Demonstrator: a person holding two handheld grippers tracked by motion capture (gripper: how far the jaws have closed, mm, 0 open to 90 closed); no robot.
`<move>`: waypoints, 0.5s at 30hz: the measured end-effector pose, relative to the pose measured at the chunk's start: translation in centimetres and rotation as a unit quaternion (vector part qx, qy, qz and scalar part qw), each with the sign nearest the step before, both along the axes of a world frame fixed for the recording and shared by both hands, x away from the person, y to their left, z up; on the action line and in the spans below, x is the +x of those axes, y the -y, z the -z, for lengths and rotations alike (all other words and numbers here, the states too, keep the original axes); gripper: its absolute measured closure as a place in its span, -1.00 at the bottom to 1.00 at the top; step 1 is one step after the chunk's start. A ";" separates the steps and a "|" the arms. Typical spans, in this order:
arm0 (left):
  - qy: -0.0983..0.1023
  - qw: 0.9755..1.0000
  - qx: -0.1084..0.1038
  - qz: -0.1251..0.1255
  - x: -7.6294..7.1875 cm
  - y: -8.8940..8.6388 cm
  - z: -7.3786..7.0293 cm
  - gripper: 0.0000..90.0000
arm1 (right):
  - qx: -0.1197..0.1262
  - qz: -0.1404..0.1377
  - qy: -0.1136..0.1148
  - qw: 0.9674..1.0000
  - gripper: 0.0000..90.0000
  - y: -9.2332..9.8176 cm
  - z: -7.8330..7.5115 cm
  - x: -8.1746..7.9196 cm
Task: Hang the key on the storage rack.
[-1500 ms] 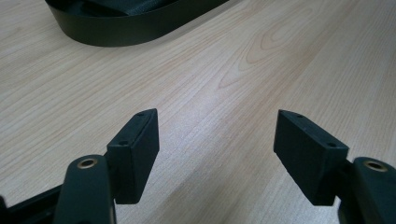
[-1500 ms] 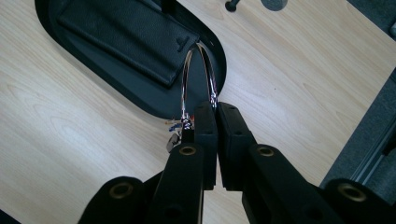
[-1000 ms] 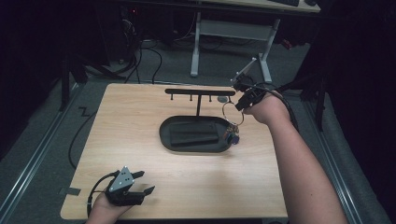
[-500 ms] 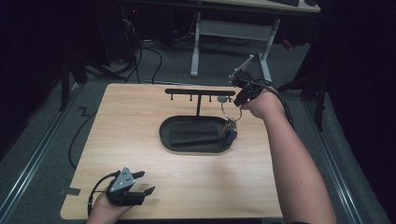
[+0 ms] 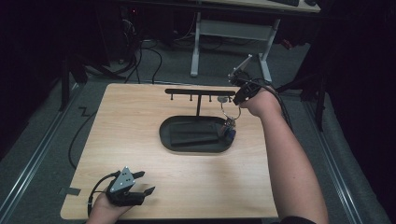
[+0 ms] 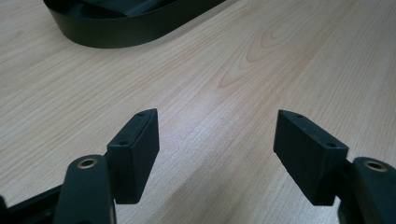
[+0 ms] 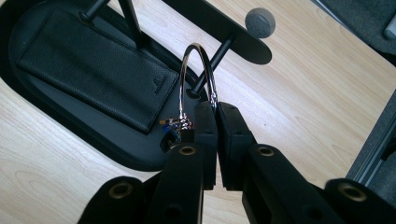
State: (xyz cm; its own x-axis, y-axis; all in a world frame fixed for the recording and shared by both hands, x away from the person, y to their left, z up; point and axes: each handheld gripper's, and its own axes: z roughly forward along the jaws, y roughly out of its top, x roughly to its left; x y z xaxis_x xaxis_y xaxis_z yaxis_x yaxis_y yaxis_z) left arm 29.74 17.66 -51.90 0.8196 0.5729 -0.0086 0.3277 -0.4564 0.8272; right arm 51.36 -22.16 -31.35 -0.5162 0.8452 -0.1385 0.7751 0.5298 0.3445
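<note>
Two grippers are held over a wooden table (image 5: 140, 121). The right gripper (image 7: 216, 112) is shut tight on a shiny key ring (image 7: 198, 70), and the ring is pinched at its bottom so that the round loop stands up free above the jaws. A small bunch of keys (image 7: 175, 126) hangs from the ring, just above the right end of the black oval tray (image 5: 187, 145). In the high view the key ring (image 5: 229, 112) is seen right under the last peg at the right end of the black hook rack (image 5: 198, 92), near the right gripper (image 5: 237, 99). The ring is probably held this way so that the open loop can be slipped over a peg. It does not look hooked on yet. A black wallet (image 7: 93, 65) is laid flat in the tray, out of the way of the rack's post.

The left gripper (image 5: 140, 189) is kept low at the near left corner of the table, well apart from the tray. Its jaws are spread wide and nothing is held between them, so it seems to be kept waiting while the other hand works
</note>
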 end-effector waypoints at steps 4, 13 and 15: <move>-0.002 1.000 0.000 0.000 0.1 0.0 0.0 -0.29 | 0.003 0.003 0.001 1.000 0.94 -0.2 0.2 0.0; -0.001 1.000 0.000 0.002 0.0 0.1 0.0 -0.29 | 0.003 0.001 0.010 1.000 0.80 -0.4 0.2 -0.3; -0.001 1.000 -0.001 0.002 0.0 0.0 0.0 -0.29 | 0.003 0.001 0.012 1.000 0.75 -0.5 0.1 -0.4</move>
